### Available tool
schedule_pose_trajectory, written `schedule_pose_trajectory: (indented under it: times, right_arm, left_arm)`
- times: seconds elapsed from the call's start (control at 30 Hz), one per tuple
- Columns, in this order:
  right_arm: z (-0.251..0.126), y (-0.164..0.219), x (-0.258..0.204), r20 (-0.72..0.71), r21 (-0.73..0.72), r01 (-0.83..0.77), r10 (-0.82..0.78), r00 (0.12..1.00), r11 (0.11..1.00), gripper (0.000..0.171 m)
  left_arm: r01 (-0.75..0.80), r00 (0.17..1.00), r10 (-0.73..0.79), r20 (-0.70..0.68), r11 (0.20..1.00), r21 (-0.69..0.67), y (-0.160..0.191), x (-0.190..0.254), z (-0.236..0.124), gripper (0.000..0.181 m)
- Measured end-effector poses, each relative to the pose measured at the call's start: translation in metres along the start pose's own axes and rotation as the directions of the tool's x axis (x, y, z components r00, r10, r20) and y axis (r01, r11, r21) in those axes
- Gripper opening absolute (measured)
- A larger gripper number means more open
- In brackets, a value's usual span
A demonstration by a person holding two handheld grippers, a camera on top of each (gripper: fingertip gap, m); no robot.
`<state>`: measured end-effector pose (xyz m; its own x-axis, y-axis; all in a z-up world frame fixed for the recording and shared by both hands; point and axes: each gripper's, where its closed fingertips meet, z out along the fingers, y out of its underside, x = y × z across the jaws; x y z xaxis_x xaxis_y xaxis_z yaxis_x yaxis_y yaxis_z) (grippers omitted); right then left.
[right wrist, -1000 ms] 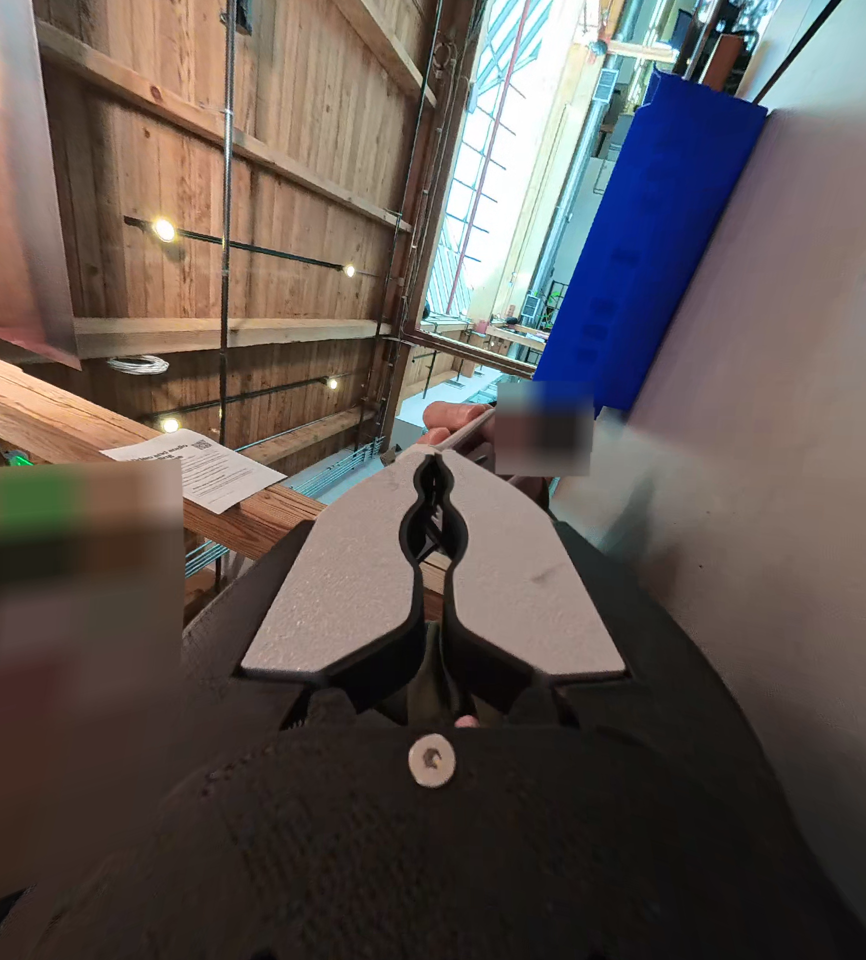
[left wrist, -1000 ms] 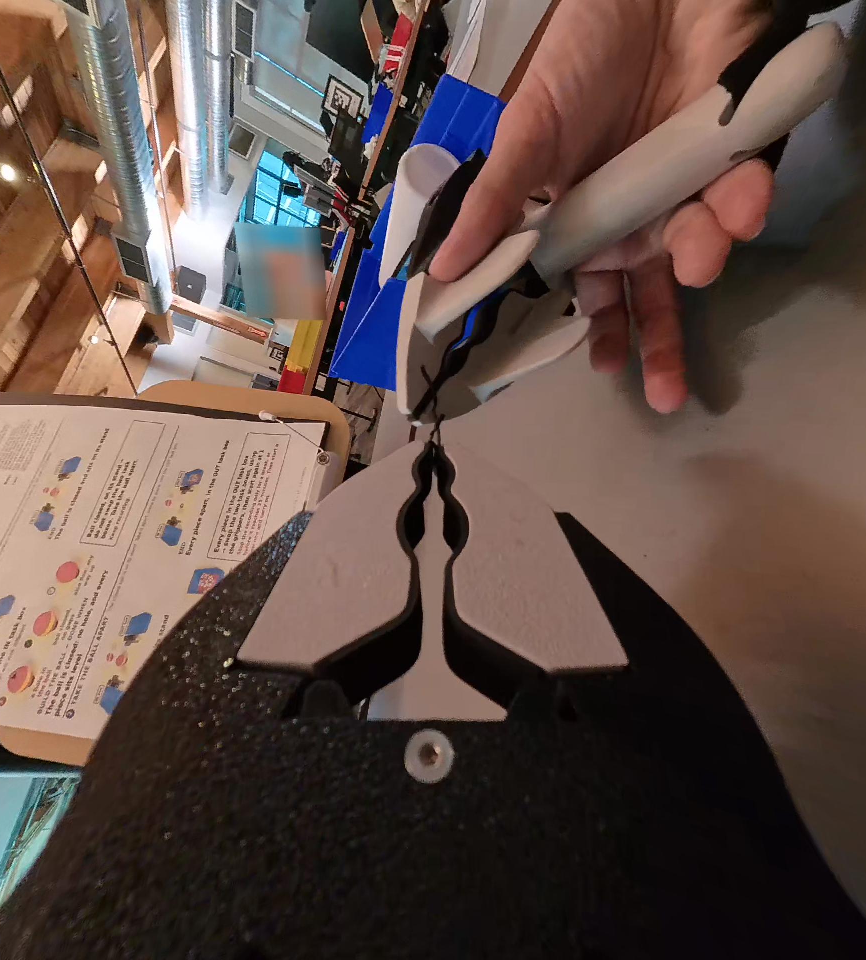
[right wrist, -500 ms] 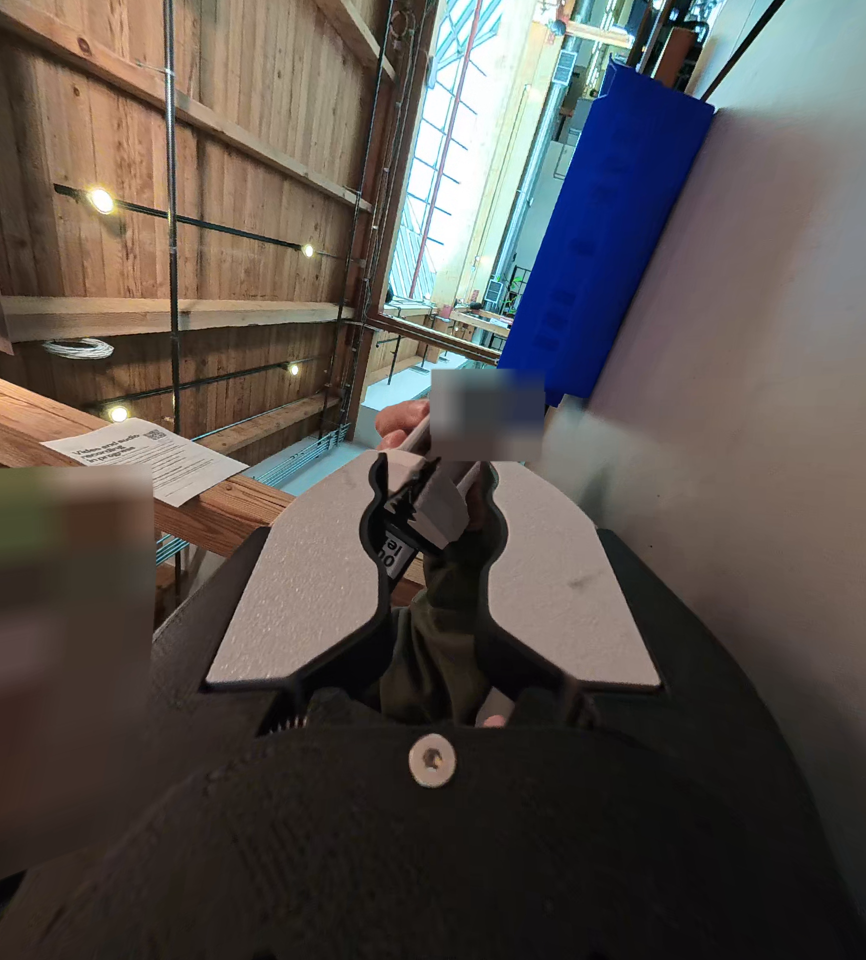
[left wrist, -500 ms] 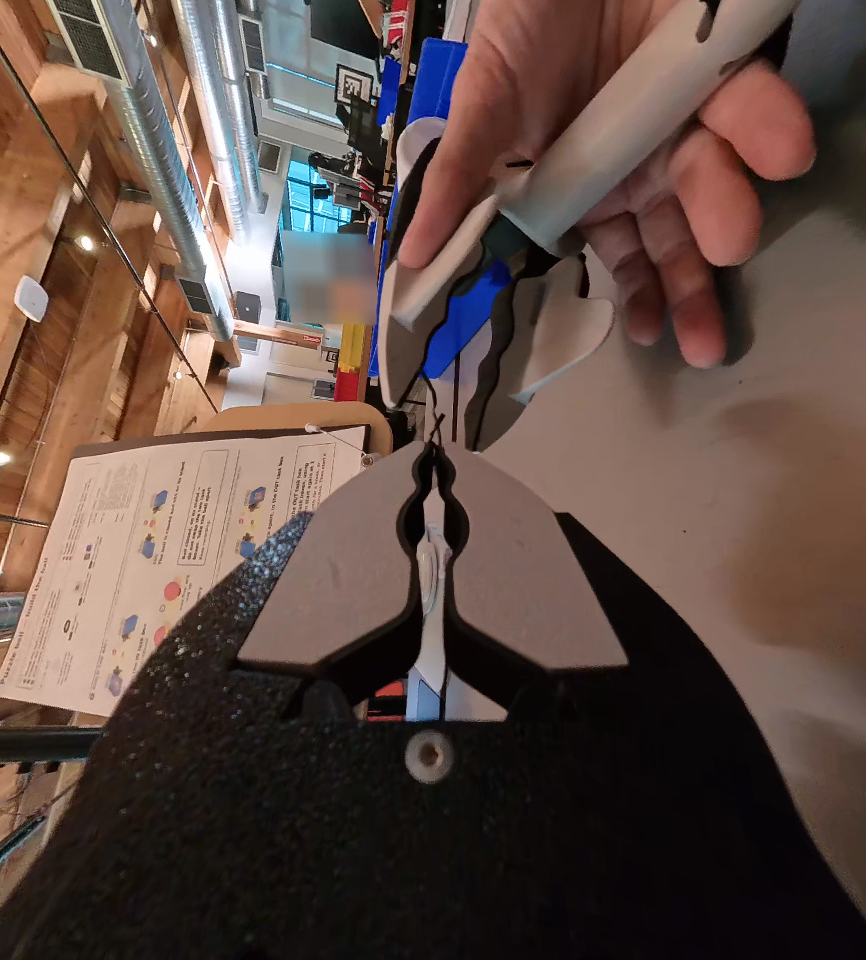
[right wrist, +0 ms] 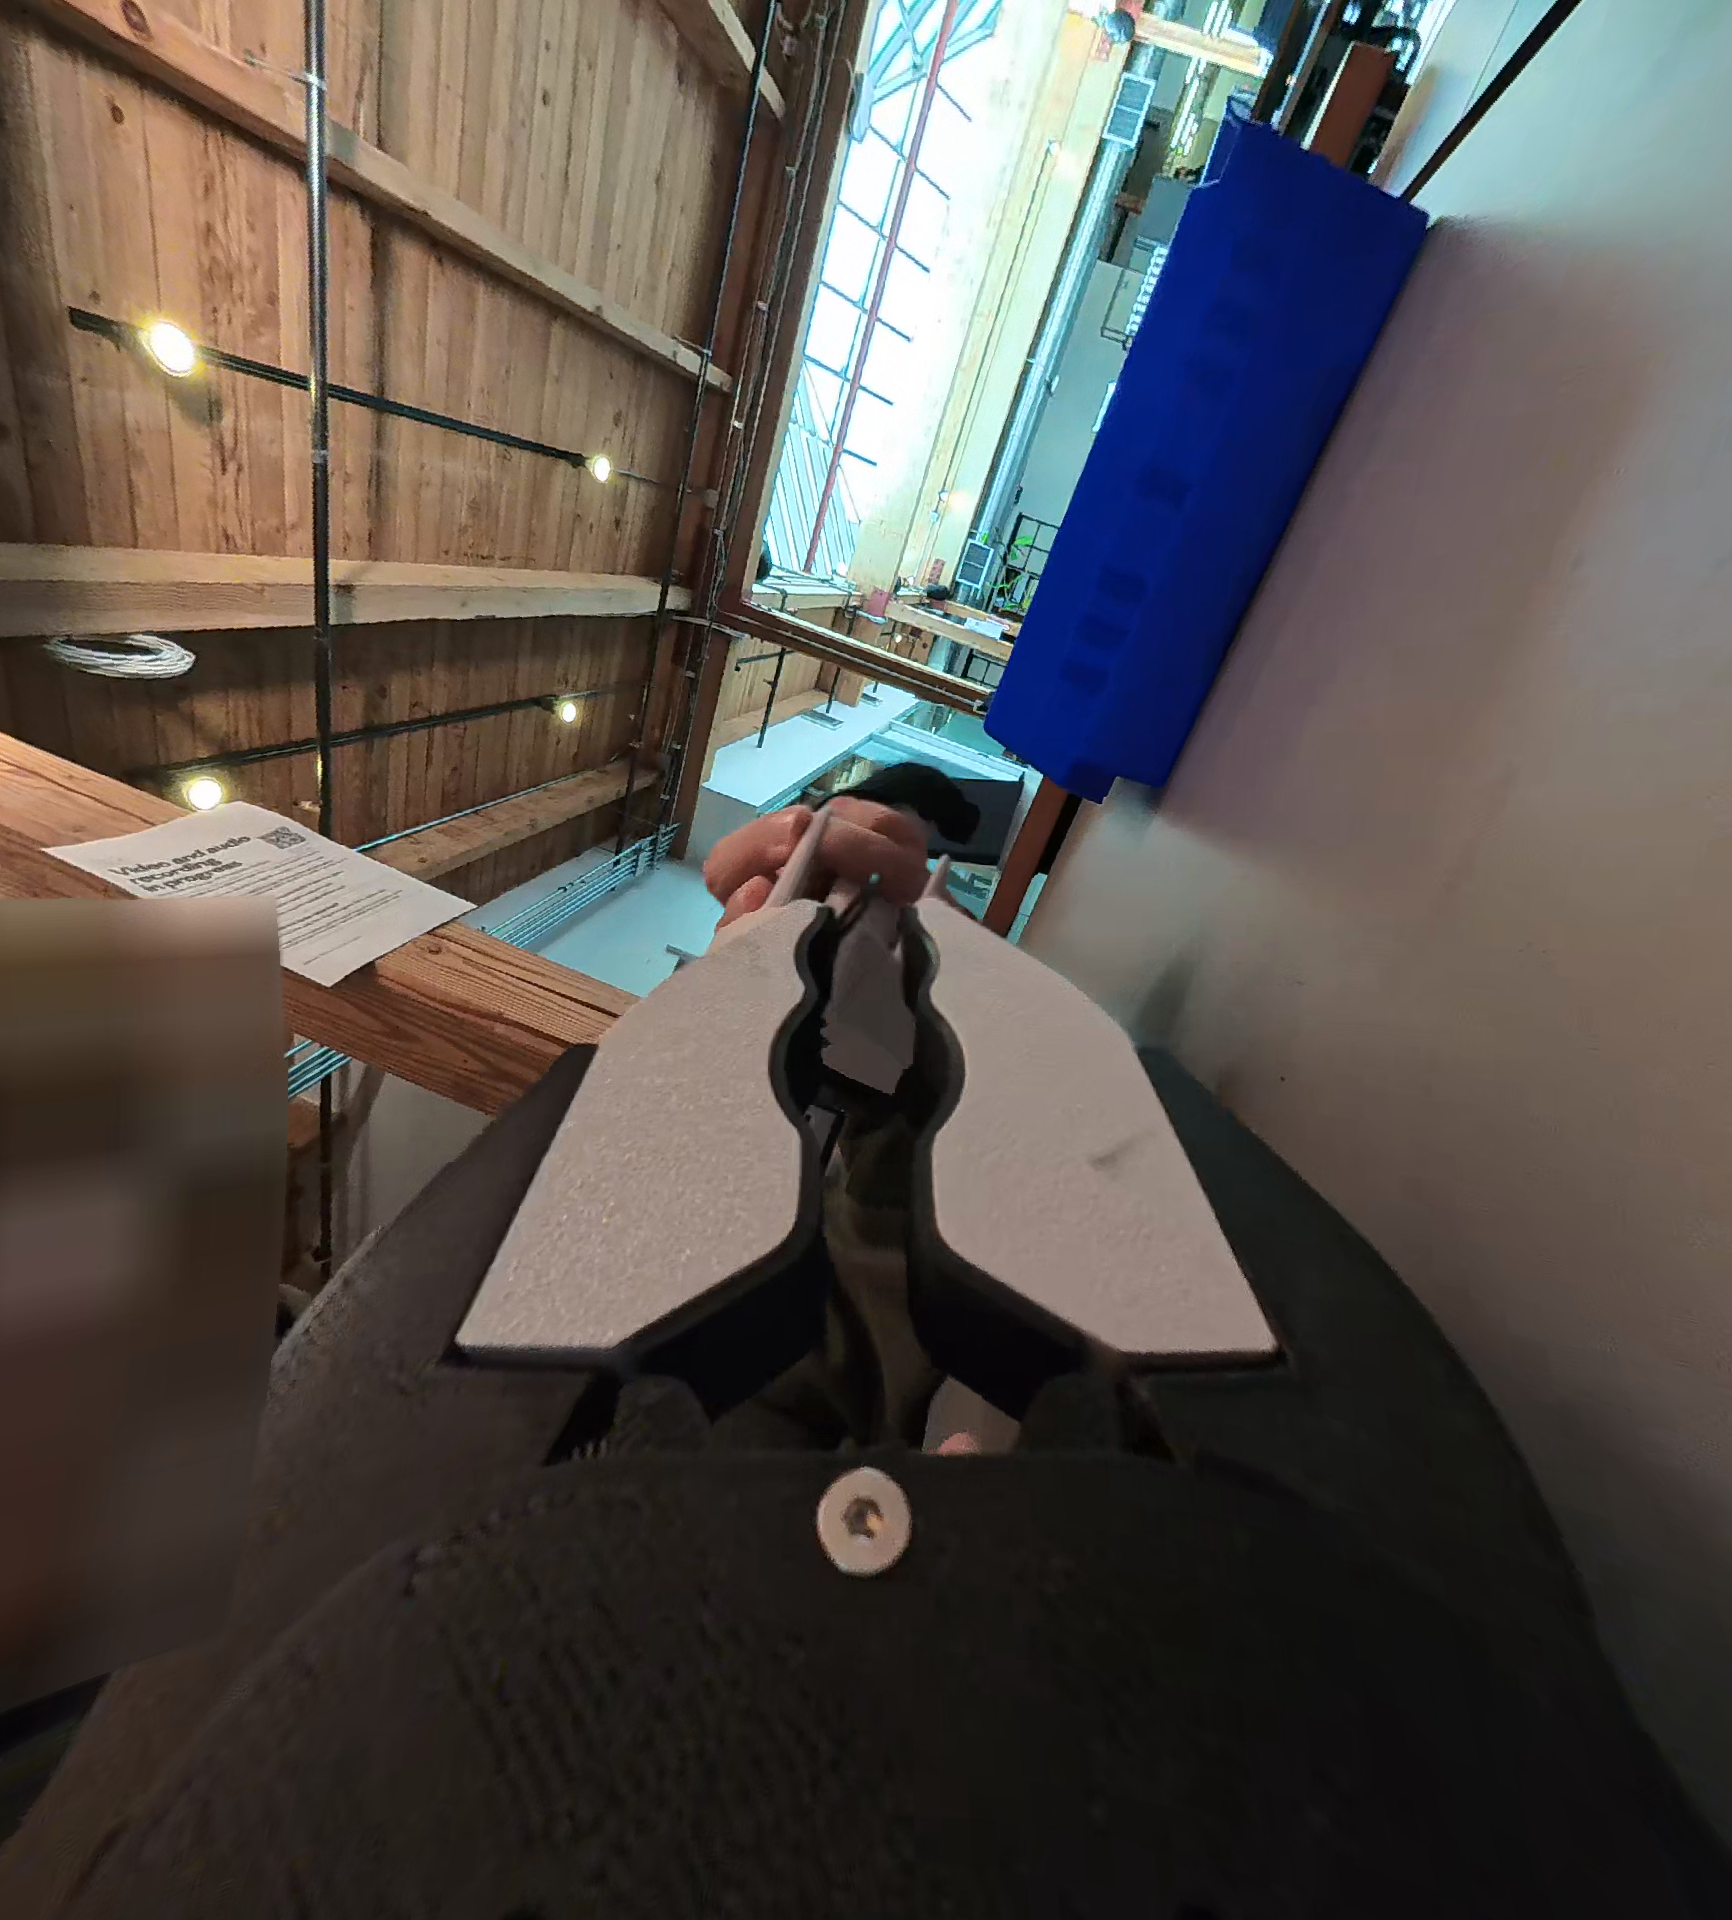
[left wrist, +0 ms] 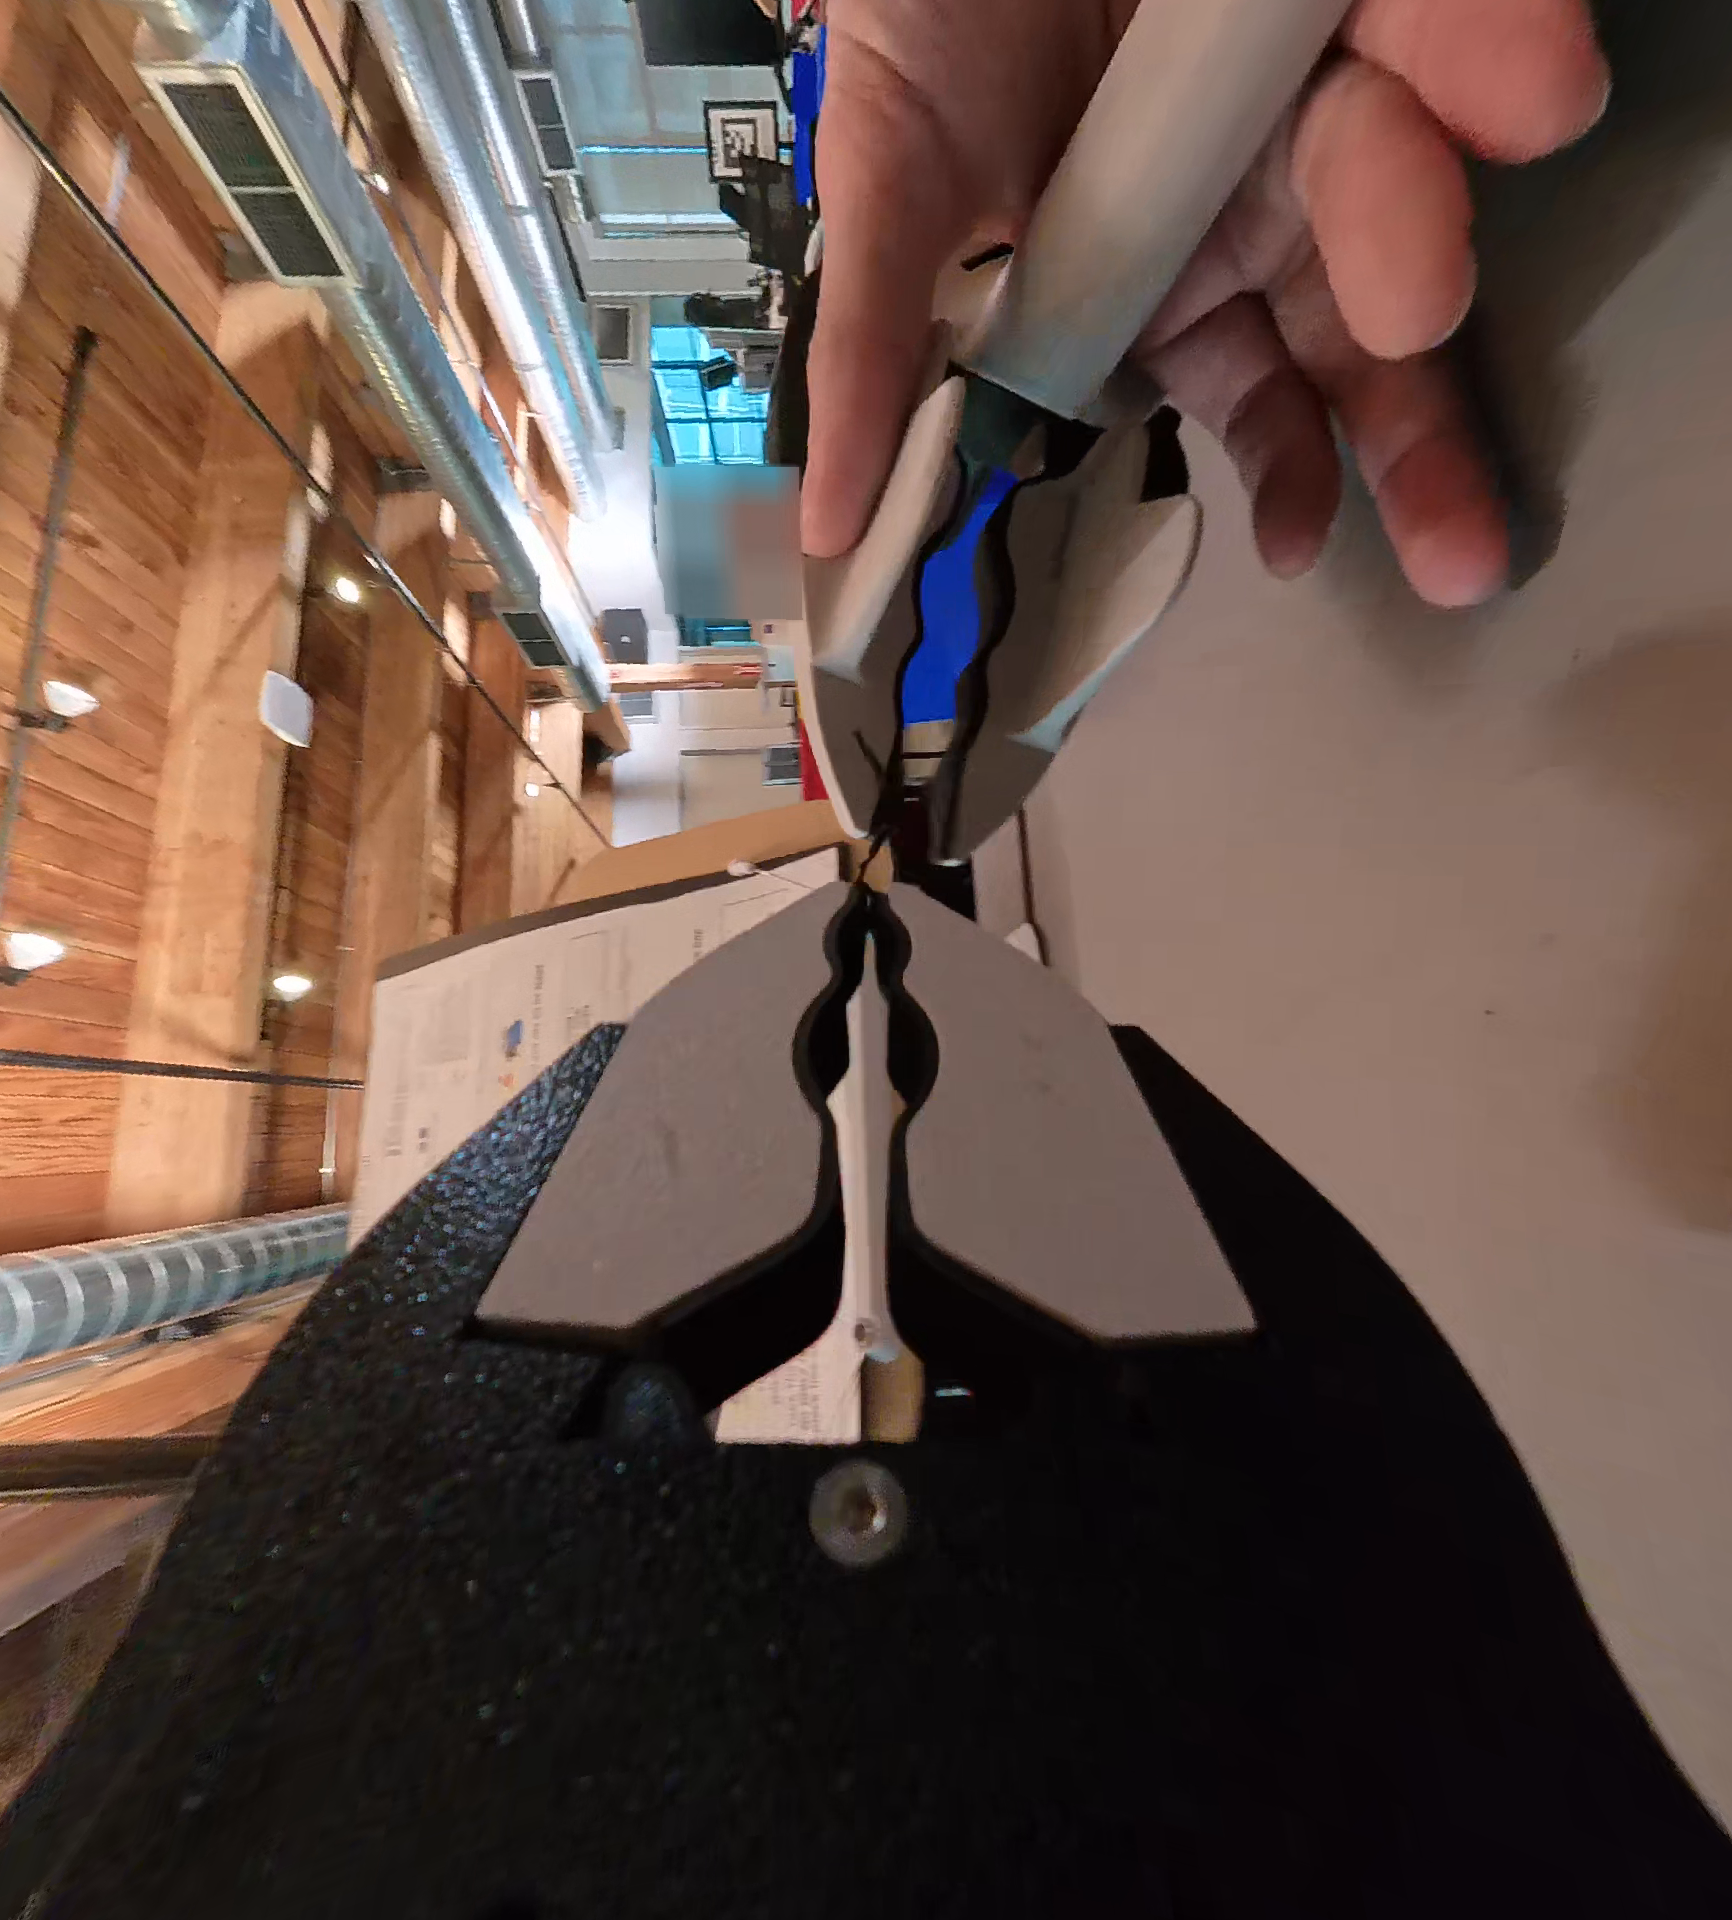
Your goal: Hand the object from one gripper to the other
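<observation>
1. While the left gripper [left wrist: 867, 906] is pinching the thin black strand [left wrist: 874, 805] with its jaws pressed together at the very tip, the right gripper [left wrist: 909, 844] is meeting it nose to nose in the air above the grey table [left wrist: 1464, 935]. The right gripper's jaws are standing slightly parted, with blue showing through the gap.
2. The strand is sticking out of the left tip and lying against the inner edge of one of the right gripper's fingers [left wrist: 846, 665]. It is not yet clamped there, so the handover looks about half done.
3. The hand [left wrist: 1153, 260] on the right gripper is doing the fine work here. It should be easing forward so that more of the strand is sitting between the pads, not just at the lip.
4. The right jaws should be closing fully before the left ones are loosening. A strand this thin is likely to slip out if both are slack at once.
5. The two tips are almost touching, so the approach wants to be slow and straight along the strand. A sideways nudge risks bending it out of the gap.
6. The right wrist view is showing its own jaws [right wrist: 862, 914] parted, but the strand is too fine to make out there. The left wrist view is the better guide.
</observation>
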<state>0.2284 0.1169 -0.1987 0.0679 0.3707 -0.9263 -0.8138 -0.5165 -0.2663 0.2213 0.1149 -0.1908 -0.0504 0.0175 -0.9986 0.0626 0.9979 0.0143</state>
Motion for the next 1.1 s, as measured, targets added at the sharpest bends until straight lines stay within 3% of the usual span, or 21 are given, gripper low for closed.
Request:
schedule_pose_trajectory:
  times: [0.03,0.23,0.3,0.53,0.67,0.77,0.83,0.87,0.93,1.0,1.03,1.1]
  right_arm:
    - [-0.001,-0.001,0.001,-0.010,0.002,-0.002,0.002,1.000,1.000,0.019]
    - [0.001,0.003,-0.002,-0.009,-0.027,0.013,-0.013,1.000,1.000,0.018]
    - [0.001,0.005,-0.004,0.010,-0.034,0.011,-0.011,1.000,0.999,0.007]
    - [0.000,0.004,0.001,-0.023,-0.038,0.038,-0.039,0.999,0.999,0.001]
    - [-0.002,-0.005,-0.003,-0.015,0.009,0.075,-0.075,0.997,0.997,0.001]
    - [-0.008,-0.018,-0.007,-0.007,0.083,0.108,-0.108,0.994,0.991,0.000]
    - [-0.010,-0.024,-0.012,-0.002,0.111,0.171,-0.172,0.985,0.979,0.000]
    - [-0.011,-0.026,-0.015,-0.008,0.117,0.219,-0.220,0.976,0.969,0.000]
    - [-0.009,-0.027,-0.026,-0.022,0.120,0.363,-0.363,0.932,0.924,0.000]
    - [-0.005,-0.023,-0.037,-0.050,0.092,0.543,-0.541,0.840,0.835,0.000]
    - [-0.003,-0.021,-0.039,-0.082,0.063,0.623,-0.618,0.781,0.779,0.000]
    - [0.001,-0.015,-0.040,-0.130,-0.020,0.764,-0.759,0.638,0.645,0.001]
  left_arm:
    - [-0.022,1.000,0.022,0.009,1.000,-0.005,-0.001,-0.002,0.000,0.001]
    - [-0.066,0.998,0.066,-0.003,0.998,-0.008,-0.003,0.003,0.001,0.001]
    - [-0.072,0.997,0.072,-0.008,0.997,-0.011,-0.003,0.004,0.001,0.001]
    - [-0.056,0.998,0.056,-0.021,0.998,-0.025,0.002,0.008,0.003,0.001]
    - [0.069,0.998,-0.070,-0.008,0.997,-0.038,0.008,0.008,0.005,0.019]
    - [0.307,0.952,-0.307,-0.016,0.952,-0.004,0.008,0.004,0.006,0.033]
    - [0.584,0.811,-0.582,-0.054,0.811,0.041,0.006,-0.003,0.006,0.033]
    - [0.746,0.665,-0.737,-0.119,0.663,0.064,0.002,-0.007,0.006,0.033]
    - [0.958,0.286,-0.928,-0.240,0.276,0.074,0.001,-0.018,0.005,0.030]
    - [0.999,-0.041,-0.941,-0.335,-0.049,0.018,0.007,-0.024,0.004,0.029]
    - [0.988,-0.146,-0.915,-0.377,-0.154,-0.009,0.008,-0.026,0.002,0.029]
    - [0.960,-0.264,-0.860,-0.436,-0.276,-0.037,0.009,-0.029,-0.001,0.028]
